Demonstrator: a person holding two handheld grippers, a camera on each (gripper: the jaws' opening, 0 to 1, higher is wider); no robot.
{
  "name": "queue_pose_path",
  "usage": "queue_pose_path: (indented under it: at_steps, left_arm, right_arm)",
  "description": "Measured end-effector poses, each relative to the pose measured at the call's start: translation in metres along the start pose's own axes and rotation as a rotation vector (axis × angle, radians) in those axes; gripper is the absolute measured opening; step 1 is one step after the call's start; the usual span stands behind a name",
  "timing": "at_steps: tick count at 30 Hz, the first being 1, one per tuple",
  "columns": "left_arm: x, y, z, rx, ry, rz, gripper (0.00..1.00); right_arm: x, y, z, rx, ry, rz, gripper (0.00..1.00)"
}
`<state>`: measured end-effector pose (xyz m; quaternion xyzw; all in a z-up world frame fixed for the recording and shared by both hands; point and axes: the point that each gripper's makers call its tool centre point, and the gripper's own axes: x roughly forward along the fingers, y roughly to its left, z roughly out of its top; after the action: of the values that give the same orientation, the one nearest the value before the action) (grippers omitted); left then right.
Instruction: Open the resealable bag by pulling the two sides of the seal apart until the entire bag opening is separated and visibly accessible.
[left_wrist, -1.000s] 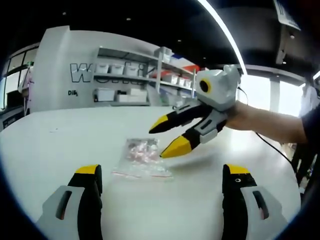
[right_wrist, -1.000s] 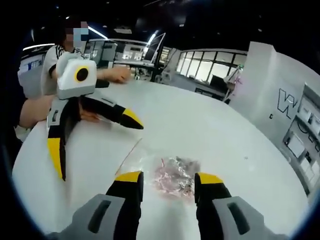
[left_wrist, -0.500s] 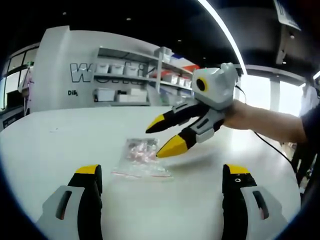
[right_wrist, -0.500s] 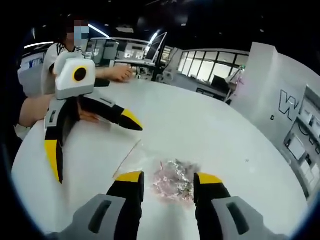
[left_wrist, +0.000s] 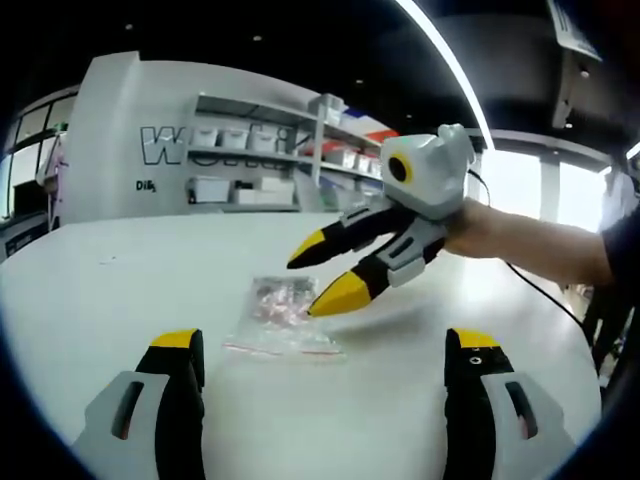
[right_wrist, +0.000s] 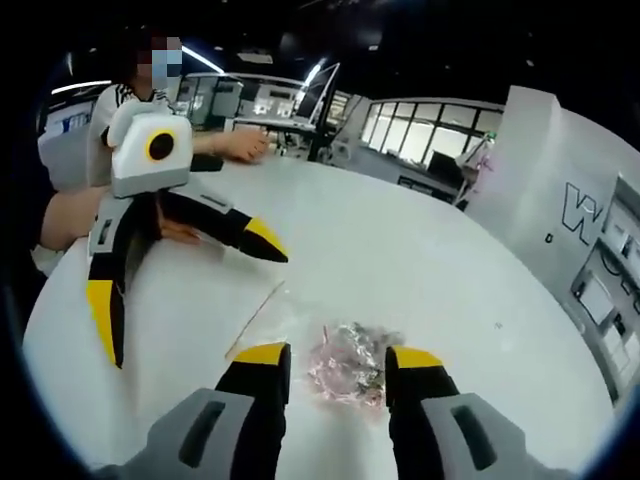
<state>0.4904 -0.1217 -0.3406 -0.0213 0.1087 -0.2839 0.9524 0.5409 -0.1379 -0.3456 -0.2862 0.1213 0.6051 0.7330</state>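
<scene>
While the resealable bag (left_wrist: 285, 318) lies flat mid-table (left_wrist: 120, 290) | right gripper (left_wrist: 318, 272) jaws apart above it | left gripper (right_wrist: 180, 280) jaws apart, clear of bag

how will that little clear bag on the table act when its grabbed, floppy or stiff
Probably floppy: the bag is thin clear film lying nearly flat on the table. Likely light, holding just a small clump of pinkish, foil-like bits. It may slide on the smooth white top if one open tool pushes it sideways.
</scene>
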Motion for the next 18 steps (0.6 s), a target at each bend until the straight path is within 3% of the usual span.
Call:
queue_pose_path:
  at_steps: [18]
  left_arm:
    - [0.0012,0.0007,-0.0009,0.003,0.004,0.002,0.99]
  right_arm:
    - [0.0029,-0.0014,-0.0022,-0.063,0.038,0.023,0.33]
